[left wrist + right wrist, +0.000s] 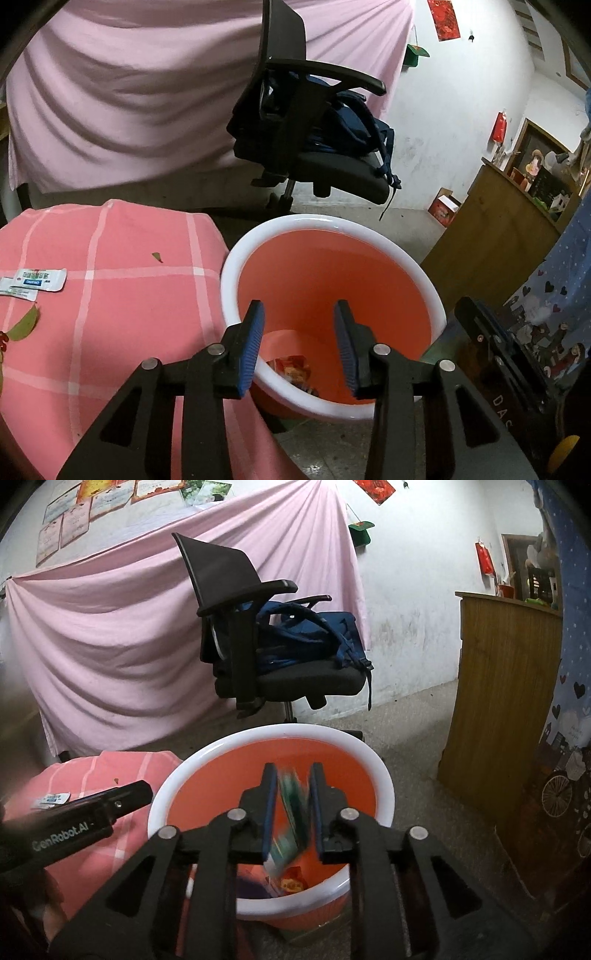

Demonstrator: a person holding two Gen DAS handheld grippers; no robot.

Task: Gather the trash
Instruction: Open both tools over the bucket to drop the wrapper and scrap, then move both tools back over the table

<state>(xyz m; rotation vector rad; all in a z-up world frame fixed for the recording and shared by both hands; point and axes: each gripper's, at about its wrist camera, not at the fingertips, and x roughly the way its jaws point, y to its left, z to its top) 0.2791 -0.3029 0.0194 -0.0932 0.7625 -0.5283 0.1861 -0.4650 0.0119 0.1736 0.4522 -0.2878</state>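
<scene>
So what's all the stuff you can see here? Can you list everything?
bin: one, orange with white rim, on the floor beside the table
wrappers in bin: a few, red and yellow, at the bottom
green wrapper: one, blurred, between the right pads, over the bin
tablecloth: one, pink check
sachets: two, white, on the cloth
leaves: a few, green, on the cloth
office chair: one, black
backpack: one, blue, on the chair seat
sheet: one, pink, hung on the wall
cabinet: one, brown wood
left hand-held gripper: open, empty
right hand-held gripper: open
</scene>
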